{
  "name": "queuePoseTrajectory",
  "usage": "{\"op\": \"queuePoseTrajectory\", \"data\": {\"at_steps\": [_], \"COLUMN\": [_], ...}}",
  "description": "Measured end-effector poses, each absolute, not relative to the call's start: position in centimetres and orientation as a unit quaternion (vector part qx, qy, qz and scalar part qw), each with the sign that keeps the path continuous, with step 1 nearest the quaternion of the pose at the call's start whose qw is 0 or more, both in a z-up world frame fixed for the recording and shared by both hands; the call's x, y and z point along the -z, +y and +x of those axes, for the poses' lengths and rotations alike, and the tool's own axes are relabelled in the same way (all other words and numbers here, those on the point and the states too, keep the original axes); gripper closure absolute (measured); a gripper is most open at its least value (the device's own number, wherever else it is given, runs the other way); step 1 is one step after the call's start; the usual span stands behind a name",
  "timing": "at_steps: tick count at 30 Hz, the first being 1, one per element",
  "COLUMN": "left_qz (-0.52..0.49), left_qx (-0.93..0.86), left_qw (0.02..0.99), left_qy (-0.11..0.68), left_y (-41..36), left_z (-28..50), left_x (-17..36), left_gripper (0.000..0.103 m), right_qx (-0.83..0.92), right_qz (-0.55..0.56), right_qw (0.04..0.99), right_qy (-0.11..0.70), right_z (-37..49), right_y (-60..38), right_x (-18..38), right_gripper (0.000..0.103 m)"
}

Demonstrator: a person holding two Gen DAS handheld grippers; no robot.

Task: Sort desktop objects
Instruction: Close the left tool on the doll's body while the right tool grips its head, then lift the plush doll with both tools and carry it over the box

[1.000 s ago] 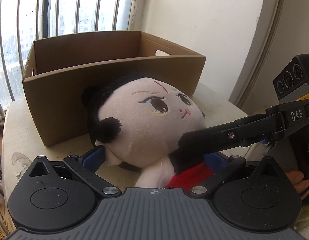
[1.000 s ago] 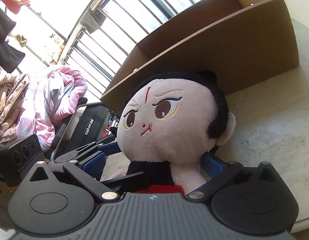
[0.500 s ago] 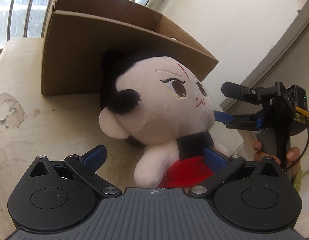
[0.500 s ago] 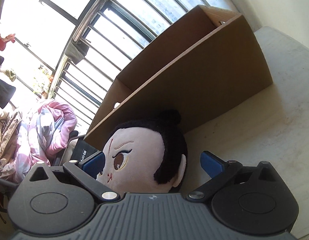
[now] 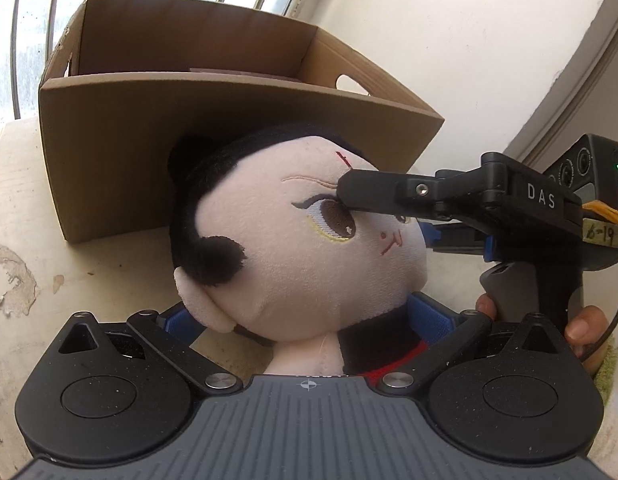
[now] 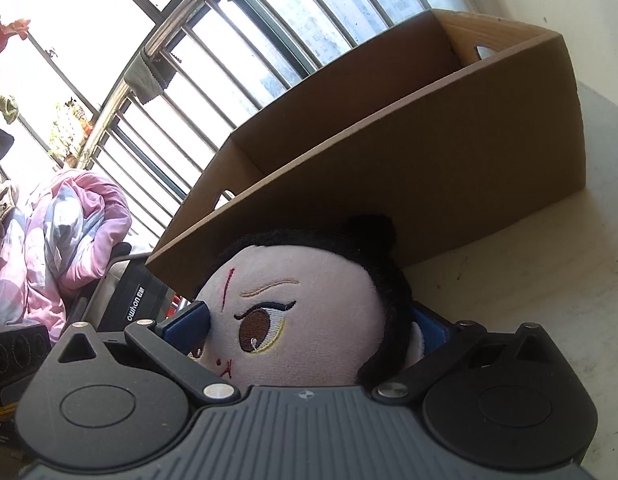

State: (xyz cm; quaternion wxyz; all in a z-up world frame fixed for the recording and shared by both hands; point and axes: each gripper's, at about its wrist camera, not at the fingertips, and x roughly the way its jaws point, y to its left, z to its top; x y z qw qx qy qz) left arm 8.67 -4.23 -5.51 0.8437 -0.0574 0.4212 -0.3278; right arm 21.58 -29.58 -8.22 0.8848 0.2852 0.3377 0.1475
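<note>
Left wrist view: the left gripper [image 5: 305, 316] is clamped on the plush doll [image 5: 301, 248] at the neck, while the right gripper [image 6: 309, 332] brackets its head, contact unclear. The doll sits against the cardboard box [image 5: 189, 152] on the counter [image 5: 25, 208]; lifting it must clear the near rim.

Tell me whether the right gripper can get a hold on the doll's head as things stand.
Probably yes. The right gripper already has its blue pads on either side of the doll's head, nothing between. The cardboard box stands behind, clear of it.
</note>
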Motion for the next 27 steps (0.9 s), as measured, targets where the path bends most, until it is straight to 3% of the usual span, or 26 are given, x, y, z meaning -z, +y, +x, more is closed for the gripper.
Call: {"op": "queuePoseTrajectory", "data": {"at_steps": [17, 27], "left_qz": [-0.054, -0.042], "left_qx": [0.309, 0.307], "left_qw": [0.853, 0.861], "left_qy": [0.417, 0.404], "left_y": [-4.7, -6.2], "left_z": [8.9, 9.5], "left_x": [4.8, 5.0], "left_gripper": [0.000, 0.000], "right_qx": [-0.145, -0.160], "right_qz": [0.316, 0.348], "right_qw": [0.879, 0.846], "right_qy": [0.326, 0.372], "right_z": [21.3, 22.4], "right_y": [-30.0, -31.7], "right_x": [9.2, 9.0], "right_gripper": [0.000, 0.000]}}
